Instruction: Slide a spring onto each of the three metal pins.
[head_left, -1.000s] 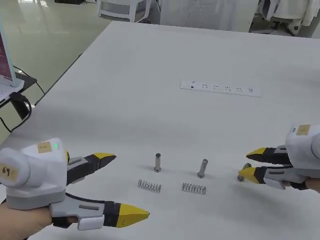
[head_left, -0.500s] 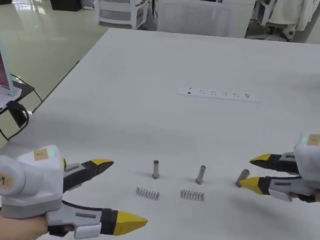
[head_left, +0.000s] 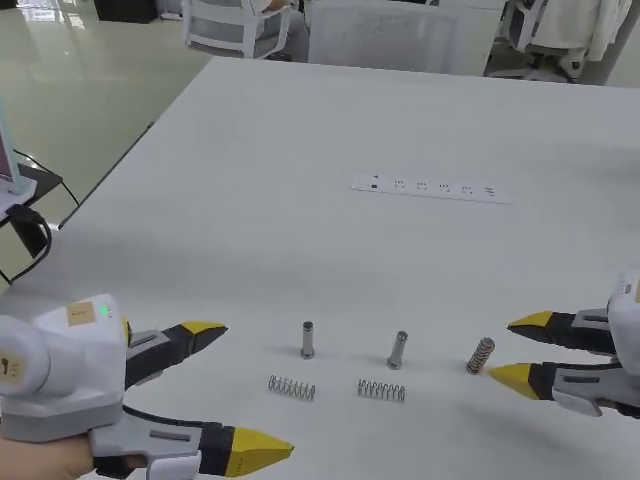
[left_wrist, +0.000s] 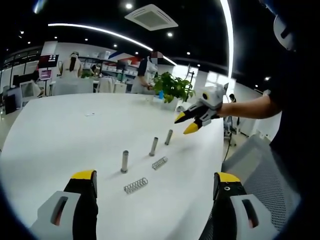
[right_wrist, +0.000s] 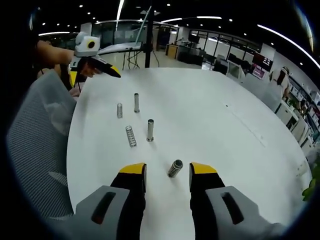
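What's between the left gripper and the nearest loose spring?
Nothing visible. The left gripper, jaws open, faces the nearest spring across bare table. The left pin stands upright just past the spring, off that line.

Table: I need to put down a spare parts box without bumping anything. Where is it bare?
Bare: the wide tabletop between the power strip and the pins, and beyond the strip to the far edge. Crowded: the near row, where three pins and two loose springs lie between the left gripper and the right gripper.
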